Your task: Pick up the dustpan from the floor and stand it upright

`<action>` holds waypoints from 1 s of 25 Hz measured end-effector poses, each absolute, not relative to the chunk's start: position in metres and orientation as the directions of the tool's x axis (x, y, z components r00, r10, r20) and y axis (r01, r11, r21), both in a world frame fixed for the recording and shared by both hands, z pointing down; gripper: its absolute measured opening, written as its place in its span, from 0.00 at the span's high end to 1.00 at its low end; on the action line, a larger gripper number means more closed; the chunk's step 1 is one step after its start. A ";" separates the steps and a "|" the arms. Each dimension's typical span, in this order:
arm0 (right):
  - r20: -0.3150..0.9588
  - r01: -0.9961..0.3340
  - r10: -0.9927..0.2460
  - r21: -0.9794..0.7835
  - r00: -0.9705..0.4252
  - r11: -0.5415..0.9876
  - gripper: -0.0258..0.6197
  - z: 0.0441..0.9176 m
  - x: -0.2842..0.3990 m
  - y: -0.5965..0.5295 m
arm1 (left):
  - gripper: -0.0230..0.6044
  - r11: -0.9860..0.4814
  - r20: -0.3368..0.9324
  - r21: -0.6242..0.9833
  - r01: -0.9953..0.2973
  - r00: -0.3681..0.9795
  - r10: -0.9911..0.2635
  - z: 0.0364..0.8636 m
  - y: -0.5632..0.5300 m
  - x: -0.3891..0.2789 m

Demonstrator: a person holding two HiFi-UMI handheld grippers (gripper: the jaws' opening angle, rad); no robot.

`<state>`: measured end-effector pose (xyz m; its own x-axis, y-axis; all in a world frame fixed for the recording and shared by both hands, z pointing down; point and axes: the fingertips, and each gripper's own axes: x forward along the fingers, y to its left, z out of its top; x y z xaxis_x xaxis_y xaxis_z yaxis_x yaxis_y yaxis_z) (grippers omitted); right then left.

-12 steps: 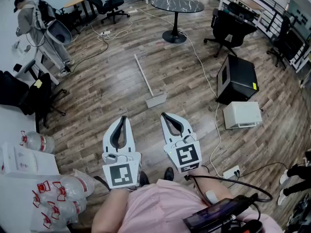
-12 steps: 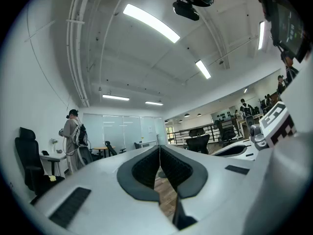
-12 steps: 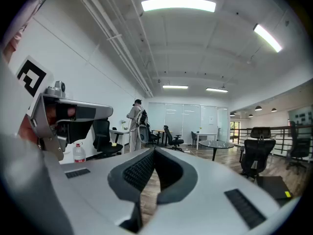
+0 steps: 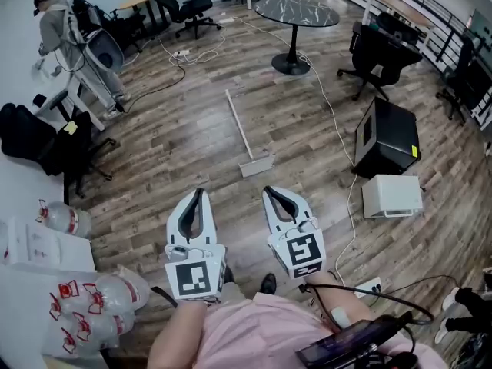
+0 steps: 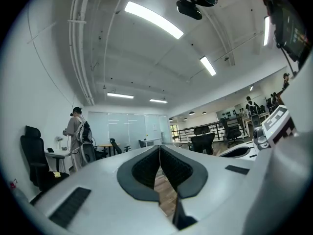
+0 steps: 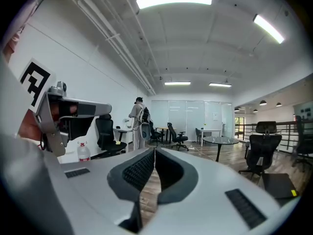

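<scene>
Dustpan lying flat, both claws idle

My left gripper is pinched closed and empty. The dustpan lies on the floor just ahead, handle pointing away. My right gripper is likewise closed on nothing; I judge the reach unstarted.

Open-plan office: swivel chairs, desks, round table (wood floor).

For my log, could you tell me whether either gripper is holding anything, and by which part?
Nothing is held. The left gripper and right gripper are both shut and empty; the dustpan lies untouched on the floor ahead.
</scene>
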<state>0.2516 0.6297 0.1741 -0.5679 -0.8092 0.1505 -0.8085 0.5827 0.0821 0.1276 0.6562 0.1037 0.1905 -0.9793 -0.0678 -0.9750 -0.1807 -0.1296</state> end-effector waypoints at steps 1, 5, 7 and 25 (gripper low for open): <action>0.159 -0.799 -0.799 0.080 -0.580 0.596 0.94 0.177 0.247 0.627 | 0.94 -0.174 -0.065 -0.125 -0.977 0.183 -0.981 0.105 0.654 0.124; 0.198 -0.767 -0.762 0.066 -0.617 0.639 0.61 0.188 0.226 0.603 | 0.94 -0.163 -0.067 -0.126 -0.979 0.173 -0.983 0.110 0.633 0.108; 0.186 -0.779 -0.779 0.088 -0.599 0.620 0.61 0.189 0.219 0.585 | 0.94 -0.157 -0.066 -0.132 -0.979 0.167 -0.984 0.114 0.618 0.095; 0.196 -0.808 -0.814 0.131 -0.547 0.575 0.62 0.193 0.074 0.386 | 0.94 -0.175 -0.066 -0.052 -0.983 0.178 -0.982 0.123 0.423 -0.069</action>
